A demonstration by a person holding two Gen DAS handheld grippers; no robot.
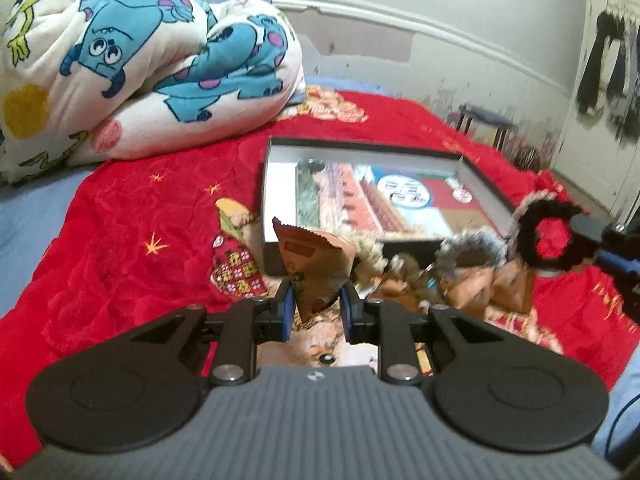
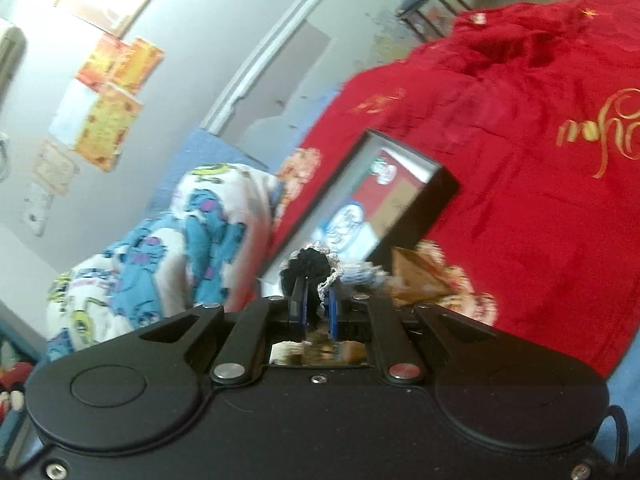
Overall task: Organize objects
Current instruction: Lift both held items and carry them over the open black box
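Observation:
My left gripper (image 1: 316,306) is shut on a brown triangular snack packet (image 1: 310,268), held upright just in front of a shallow black box (image 1: 272,248) with a printed picture inside. My right gripper (image 2: 316,300) is shut on a black fuzzy hair scrunchie (image 2: 306,266); the scrunchie also shows at the right of the left wrist view (image 1: 540,232), lifted above the bed. More brown packets (image 1: 476,288) and grey fuzzy scrunchies (image 1: 468,246) lie in a heap to the right of the box's near corner. The black box shows tilted in the right wrist view (image 2: 436,196).
Everything lies on a red bedspread (image 1: 132,220) with gold stars. A rolled cartoon-print quilt (image 1: 140,64) lies at the back left. A wall (image 1: 480,12) runs behind the bed, and a small stool (image 1: 484,124) stands on the floor at the right.

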